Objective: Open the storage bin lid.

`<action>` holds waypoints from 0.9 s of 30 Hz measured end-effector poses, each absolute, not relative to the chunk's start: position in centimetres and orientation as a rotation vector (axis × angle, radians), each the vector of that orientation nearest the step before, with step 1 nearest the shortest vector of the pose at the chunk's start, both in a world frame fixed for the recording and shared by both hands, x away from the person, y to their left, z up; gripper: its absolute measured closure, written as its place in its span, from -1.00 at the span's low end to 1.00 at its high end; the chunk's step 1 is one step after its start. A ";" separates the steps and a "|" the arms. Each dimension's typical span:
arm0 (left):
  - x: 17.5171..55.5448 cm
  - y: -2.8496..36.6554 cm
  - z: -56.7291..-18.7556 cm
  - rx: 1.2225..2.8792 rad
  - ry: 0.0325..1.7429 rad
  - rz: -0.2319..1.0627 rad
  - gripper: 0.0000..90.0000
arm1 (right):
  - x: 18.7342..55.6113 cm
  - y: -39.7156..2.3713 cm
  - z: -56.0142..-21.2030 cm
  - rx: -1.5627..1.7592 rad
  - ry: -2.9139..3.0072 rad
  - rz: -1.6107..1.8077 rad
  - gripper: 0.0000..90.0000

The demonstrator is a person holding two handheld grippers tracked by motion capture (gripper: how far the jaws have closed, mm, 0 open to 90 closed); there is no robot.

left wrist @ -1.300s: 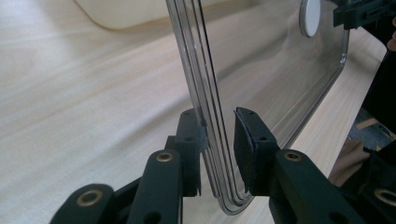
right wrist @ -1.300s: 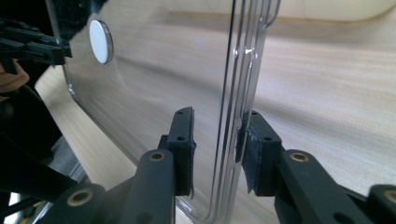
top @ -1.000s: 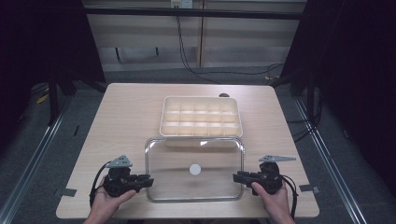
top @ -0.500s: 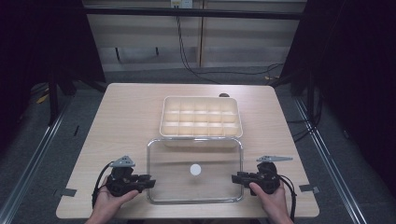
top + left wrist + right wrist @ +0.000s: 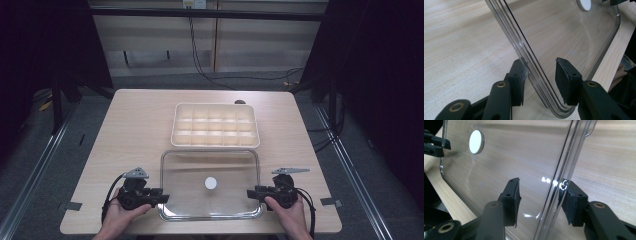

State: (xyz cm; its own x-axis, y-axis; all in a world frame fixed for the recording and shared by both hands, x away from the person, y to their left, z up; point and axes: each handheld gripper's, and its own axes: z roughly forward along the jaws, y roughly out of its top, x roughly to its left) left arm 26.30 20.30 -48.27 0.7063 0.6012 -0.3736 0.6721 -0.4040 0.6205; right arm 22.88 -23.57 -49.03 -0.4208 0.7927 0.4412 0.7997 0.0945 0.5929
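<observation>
The clear plastic lid (rounded corners, a white round disc at its middle) lay flat on the table's near edge, just before the cream compartment tray.

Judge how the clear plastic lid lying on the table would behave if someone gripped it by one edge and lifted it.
The clear lid is probably light: it looks thin and see-through. Its glossy ridged rim may slip between the pads. Being wide and flat, held at one edge it would likely sag or swing, so a hand-held gripper on each side seems safer.

Clear lid with white round dot, cream compartment tray, pale woodgrain table.
</observation>
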 end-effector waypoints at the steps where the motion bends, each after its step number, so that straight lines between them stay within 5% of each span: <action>1: 26.4 20.3 -48.4 2.124 0.972 -0.124 0.32 | 22.9 -23.4 -49.2 -1.696 -2.316 -1.246 0.10; 17: 26.8 19.9 -48.8 2.165 1.001 -0.091 0.26 | 23.1 -22.8 -49.2 -1.714 -2.376 -1.187 -0.11; 27: 27.2 20.1 -49.0 2.161 1.012 -0.117 0.26 | 23.1 -23.4 -49.2 -1.770 -2.386 -1.184 -0.07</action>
